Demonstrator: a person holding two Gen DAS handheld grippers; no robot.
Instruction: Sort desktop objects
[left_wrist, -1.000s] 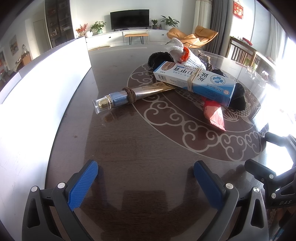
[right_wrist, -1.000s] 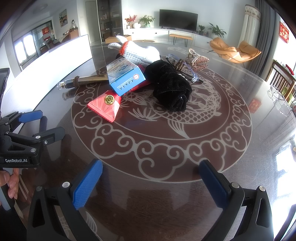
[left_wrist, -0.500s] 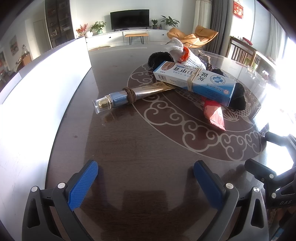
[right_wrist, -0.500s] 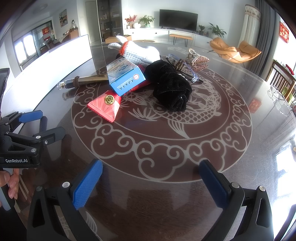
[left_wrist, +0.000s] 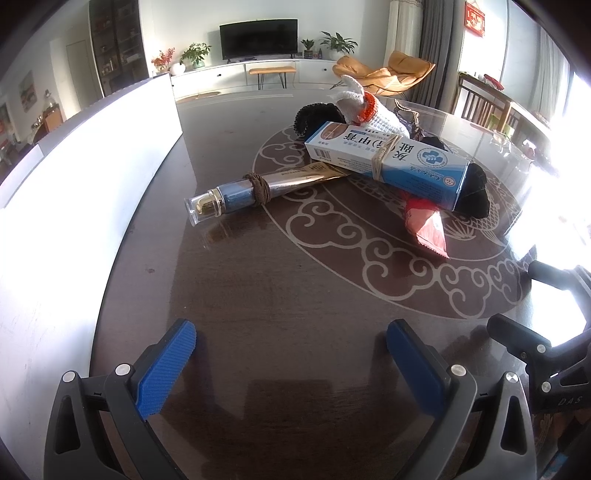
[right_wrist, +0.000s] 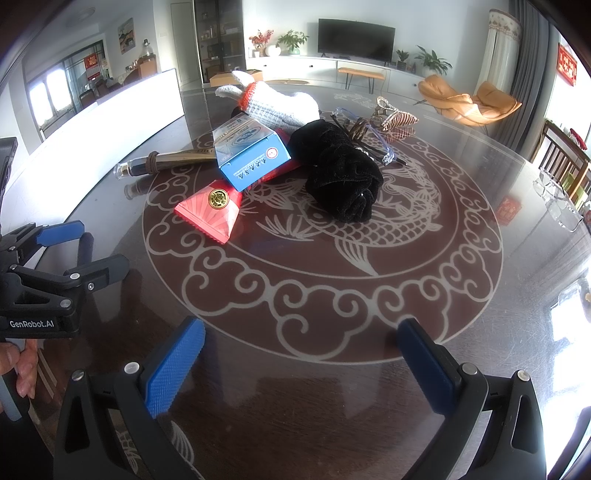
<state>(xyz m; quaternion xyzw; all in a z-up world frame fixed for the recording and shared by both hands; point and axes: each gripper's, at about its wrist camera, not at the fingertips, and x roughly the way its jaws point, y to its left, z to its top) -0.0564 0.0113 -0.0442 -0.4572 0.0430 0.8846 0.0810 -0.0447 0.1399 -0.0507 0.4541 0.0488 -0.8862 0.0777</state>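
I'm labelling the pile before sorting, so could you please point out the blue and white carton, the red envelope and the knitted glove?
Blue and white carton (left_wrist: 388, 162), left wrist view, on its printed long side.
Red envelope (right_wrist: 210, 210), right wrist view, below its gold coin.
Knitted glove (right_wrist: 277, 105), right wrist view, on the white palm.

Strong daylight pours in from the right edge of my left wrist view, blowing out that side to pure white. The white panel along the left is overexposed too, its surface detail gone. The glossy table mirrors the light in hazy patches and carries soft shadows under the left hand-held gripper. In my right wrist view the table glares pale across the upper right, washing out the pattern there. Both pictures are sharp at centre, bowed by the fisheye, with black vignetted corners.
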